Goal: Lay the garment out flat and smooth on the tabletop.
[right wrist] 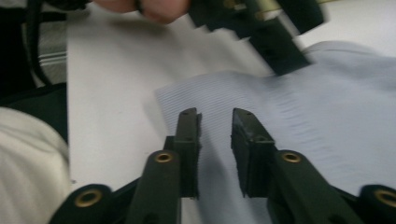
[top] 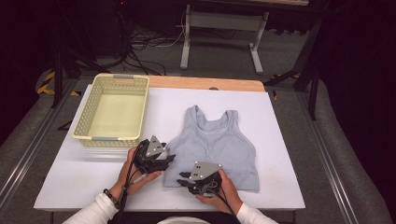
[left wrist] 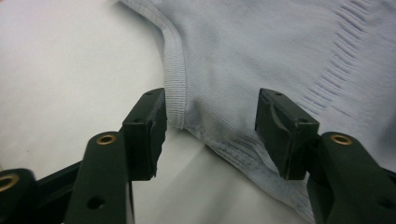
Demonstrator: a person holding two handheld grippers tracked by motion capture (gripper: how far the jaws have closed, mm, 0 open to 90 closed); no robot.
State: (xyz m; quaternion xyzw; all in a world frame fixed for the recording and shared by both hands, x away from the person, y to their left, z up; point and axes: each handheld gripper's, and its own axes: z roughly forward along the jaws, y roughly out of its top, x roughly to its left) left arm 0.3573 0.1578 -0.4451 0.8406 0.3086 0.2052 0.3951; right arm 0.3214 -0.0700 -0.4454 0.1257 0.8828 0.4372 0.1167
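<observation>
Item: pale blue crop top [top: 215,148], lying flat by the table's [top: 285,154] near edge; I am hovering my left gripper [left wrist: 211,123], jaws wide, astride its hem corner, and my right gripper [right wrist: 216,122], jaws narrow, over its hem.

One top [top: 212,149] lies on the surface [top: 280,140], and it is the single garment there. One basket [top: 112,110] stands beside it, and nothing can be made out inside, though its far corners are hard to read. Two grippers are at work: the left gripper [top: 164,161] and the right gripper [top: 184,179], each with two jaws. Two hands hold them, one to each. One stand [top: 223,35] with two legs is behind the surface.
</observation>
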